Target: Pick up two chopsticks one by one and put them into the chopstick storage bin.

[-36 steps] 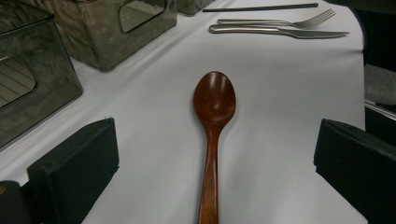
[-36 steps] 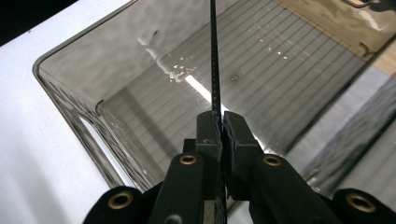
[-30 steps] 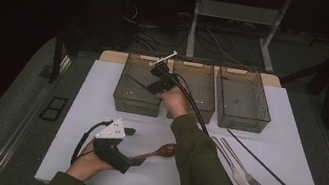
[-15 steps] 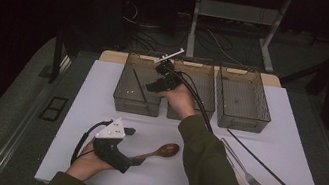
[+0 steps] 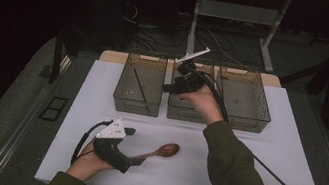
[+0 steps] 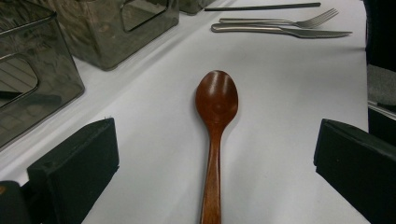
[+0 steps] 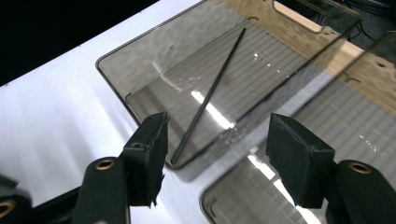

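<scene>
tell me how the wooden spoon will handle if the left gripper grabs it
The spoon looks like solid wood, so probably stiff and light. Its glossy finish may slip a little between the left gripper's open pads. It lies flat on the table, unlikely to roll.

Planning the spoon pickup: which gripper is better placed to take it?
Left. The left gripper is open with the wooden spoon lying between its jaws, while the right gripper hovers over the bins.
</scene>
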Tool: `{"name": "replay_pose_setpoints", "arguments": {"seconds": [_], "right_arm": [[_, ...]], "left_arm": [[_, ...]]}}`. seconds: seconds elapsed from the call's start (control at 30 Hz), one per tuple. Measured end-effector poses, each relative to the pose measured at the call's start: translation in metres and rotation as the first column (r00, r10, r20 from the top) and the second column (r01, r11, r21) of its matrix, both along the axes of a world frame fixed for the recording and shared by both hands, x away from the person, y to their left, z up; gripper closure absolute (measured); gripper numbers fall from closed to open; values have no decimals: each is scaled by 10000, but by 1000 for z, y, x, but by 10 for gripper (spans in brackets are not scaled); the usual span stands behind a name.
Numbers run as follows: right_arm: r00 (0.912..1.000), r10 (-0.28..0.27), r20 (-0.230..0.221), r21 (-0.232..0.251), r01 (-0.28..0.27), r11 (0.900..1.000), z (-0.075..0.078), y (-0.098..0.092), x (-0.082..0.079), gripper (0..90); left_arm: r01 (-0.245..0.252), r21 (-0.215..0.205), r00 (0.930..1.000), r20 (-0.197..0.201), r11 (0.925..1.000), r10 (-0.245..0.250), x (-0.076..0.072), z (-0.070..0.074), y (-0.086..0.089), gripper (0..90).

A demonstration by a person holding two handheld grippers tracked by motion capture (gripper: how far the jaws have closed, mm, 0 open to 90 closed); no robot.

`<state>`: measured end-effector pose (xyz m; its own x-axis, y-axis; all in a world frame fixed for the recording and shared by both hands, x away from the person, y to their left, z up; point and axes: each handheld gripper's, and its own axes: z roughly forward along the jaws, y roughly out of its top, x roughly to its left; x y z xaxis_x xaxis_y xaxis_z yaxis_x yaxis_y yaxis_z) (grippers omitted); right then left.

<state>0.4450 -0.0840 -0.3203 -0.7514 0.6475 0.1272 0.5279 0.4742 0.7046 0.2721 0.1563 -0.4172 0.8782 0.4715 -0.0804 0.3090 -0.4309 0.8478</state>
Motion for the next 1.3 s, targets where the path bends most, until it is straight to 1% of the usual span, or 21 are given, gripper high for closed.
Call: {"name": "replay_pose_setpoints", "arguments": {"seconds": [0.07,0.1,0.13,0.23,0.3,0.33,0.37,0.4,0.5,0.53,0.57,0.63,0.7,0.8,0.83,0.87,0.97,1.03,1.13,1.2,1.3], "right_arm": [[10000,-12,28,123,11,9999,3,-9,-3,382],[10000,-12,28,123,11,9999,3,-9,-3,382],[10000,-22,32,185,21,9998,4,-13,-5,381],[10000,90,38,303,-91,9995,5,-24,-10,374],[9999,147,46,294,-149,9995,6,-35,-16,367],[9999,147,46,294,-149,9995,6,-35,-16,367],[9999,116,51,385,-118,9992,7,-43,-20,364],[10000,85,40,416,-87,9991,7,-48,-22,363],[9999,144,26,334,-145,9993,7,-60,-28,355],[9999,144,26,334,-145,9993,7,-60,-28,355],[9999,120,42,308,-121,9995,8,-65,-30,355],[9999,114,121,449,-119,9989,8,-74,-33,355],[9998,73,158,544,-82,9985,6,-85,-39,355],[9998,56,210,602,-69,9982,4,-97,-46,353],[9998,56,210,602,-69,9982,4,-97,-46,353],[9997,51,220,708,-67,9975,3,-105,-51,352],[9996,20,297,831,-45,9965,2,-113,-56,350],[9993,-10,387,971,-27,9953,1,-125,-65,349],[9990,-54,437,1145,4,9934,-1,-137,-73,349],[9990,-53,443,1191,0,9929,-2,-141,-75,349],[9990,-131,426,1305,75,9914,-7,-153,-82,349]], "left_arm": [[1,7,10000,12,10000,-1,0,0,0,0],[7,-19,10000,19,10000,-7,0,0,0,0],[-38,-101,10000,-7,9999,38,0,-1,0,0],[-25,-87,10000,-18,10000,25,0,-1,0,0],[-46,-117,10000,-56,9999,45,0,-1,0,0],[-68,-116,10000,-54,9999,67,0,-1,0,0],[-65,-122,10000,-64,9999,64,0,-1,0,0],[-57,-147,10000,-70,9999,56,0,-1,0,0],[-67,-195,9999,-109,9998,65,0,-1,0,0],[9,-52,10000,-60,10000,-9,0,-1,1,0],[-5,-66,10000,-66,10000,5,0,-1,1,0],[-35,-99,10000,-79,9999,34,1,-1,1,0],[-36,-88,10000,-86,10000,35,1,-1,1,0],[-40,-95,10000,-87,9999,39,1,-2,1,0],[-43,-118,10000,-87,9999,42,1,-2,1,0],[-46,-116,9999,-92,9999,45,1,-2,1,0],[-58,-46,9999,-88,10000,58,1,-2,1,0],[-81,-63,9999,-91,9999,80,1,-2,0,0],[-75,-42,9999,-94,10000,75,0,-2,0,0],[-103,-72,9999,-96,9999,102,1,-2,0,0],[-88,-47,9999,-77,10000,88,2,-2,0,0]]}}
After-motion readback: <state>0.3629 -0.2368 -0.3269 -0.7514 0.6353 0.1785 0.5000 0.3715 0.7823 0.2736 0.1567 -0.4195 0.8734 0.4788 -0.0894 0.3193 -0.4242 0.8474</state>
